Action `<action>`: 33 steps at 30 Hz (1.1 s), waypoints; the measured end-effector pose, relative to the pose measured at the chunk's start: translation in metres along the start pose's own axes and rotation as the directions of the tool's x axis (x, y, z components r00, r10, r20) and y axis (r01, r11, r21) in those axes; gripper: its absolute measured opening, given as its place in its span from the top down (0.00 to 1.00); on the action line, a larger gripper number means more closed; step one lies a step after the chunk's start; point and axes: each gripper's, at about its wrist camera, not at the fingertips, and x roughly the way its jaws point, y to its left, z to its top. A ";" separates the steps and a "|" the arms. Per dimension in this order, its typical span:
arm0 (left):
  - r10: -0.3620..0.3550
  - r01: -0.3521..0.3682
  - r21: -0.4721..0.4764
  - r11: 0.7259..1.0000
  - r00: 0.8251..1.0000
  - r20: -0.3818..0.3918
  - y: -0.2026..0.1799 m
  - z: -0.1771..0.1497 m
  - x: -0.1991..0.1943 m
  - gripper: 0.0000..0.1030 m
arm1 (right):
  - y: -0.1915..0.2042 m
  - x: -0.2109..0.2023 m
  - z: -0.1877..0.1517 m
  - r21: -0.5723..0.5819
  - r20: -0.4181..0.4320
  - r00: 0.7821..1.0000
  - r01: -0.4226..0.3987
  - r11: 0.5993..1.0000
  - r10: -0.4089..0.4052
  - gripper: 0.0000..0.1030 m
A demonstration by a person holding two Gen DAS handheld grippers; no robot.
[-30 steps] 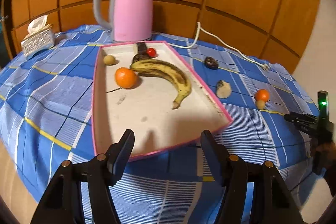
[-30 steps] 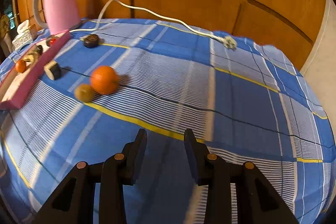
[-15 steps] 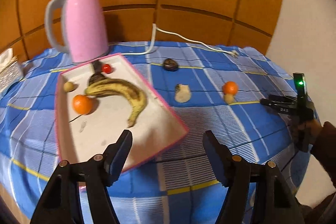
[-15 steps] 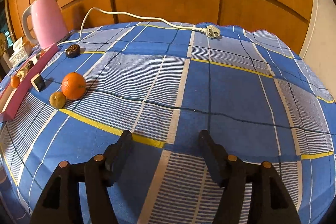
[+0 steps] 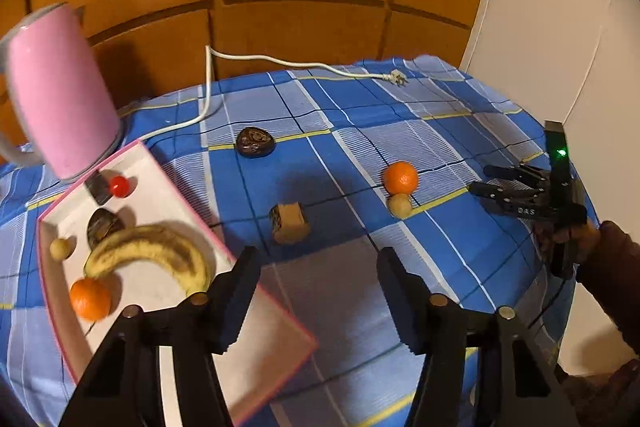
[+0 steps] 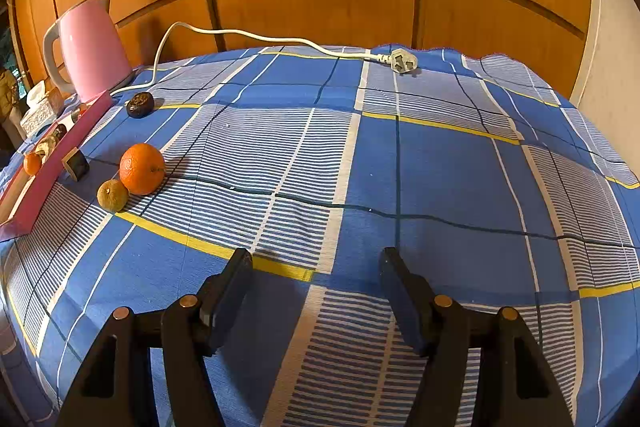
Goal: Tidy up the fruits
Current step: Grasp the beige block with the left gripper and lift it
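Left wrist view: pink kettle [image 5: 60, 99] at 10 o'clock is blurred and cut by the frame edge. Pink-rimmed tray [image 5: 168, 187] holds banana [image 5: 152, 251], one orange [image 5: 90, 299] and a dark fruit [image 5: 105, 223] half hidden behind the banana. Left gripper [image 5: 316, 259] is closing w/ nothing between the jaws. Second orange [image 5: 401, 177] at 2 o'clock touches a small tan fruit [image 5: 399, 205], hard to identify. Right gripper [image 6: 316, 257] stands apart, empty, over the cloth [image 6: 400, 155].
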 end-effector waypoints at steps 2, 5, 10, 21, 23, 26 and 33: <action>-0.003 0.003 -0.009 1.000 1.000 -0.018 0.004 0.007 0.009 0.42 | 0.000 0.000 0.000 0.004 0.003 1.000 -0.001 1.000 0.001 0.35; -0.013 0.013 -0.014 1.000 0.999 -0.042 0.006 0.015 0.020 0.42 | -0.001 -0.001 -0.001 0.006 0.005 1.000 -0.002 1.000 0.002 0.35; -0.011 0.016 0.048 0.999 0.995 -0.104 0.002 0.021 0.042 0.42 | -0.002 -0.001 -0.001 0.012 0.008 1.000 -0.009 1.000 0.009 0.35; 0.042 -0.026 0.089 0.996 0.983 -0.180 0.010 0.031 0.079 0.43 | -0.002 -0.001 -0.001 0.015 0.010 1.000 -0.013 1.000 0.013 0.35; 0.047 -0.026 0.109 0.994 0.980 -0.195 0.007 0.031 0.085 0.52 | -0.002 -0.001 -0.001 0.015 0.010 1.000 -0.014 1.000 0.014 0.35; 0.071 -0.046 0.125 0.991 0.977 -0.203 0.006 0.033 0.093 0.57 | -0.002 -0.001 -0.001 0.015 0.010 1.000 -0.014 1.000 0.014 0.35; 0.140 -0.119 0.125 0.985 0.974 -0.180 0.006 0.028 0.096 0.68 | -0.002 -0.001 -0.001 0.014 0.009 1.000 -0.012 1.000 0.012 0.35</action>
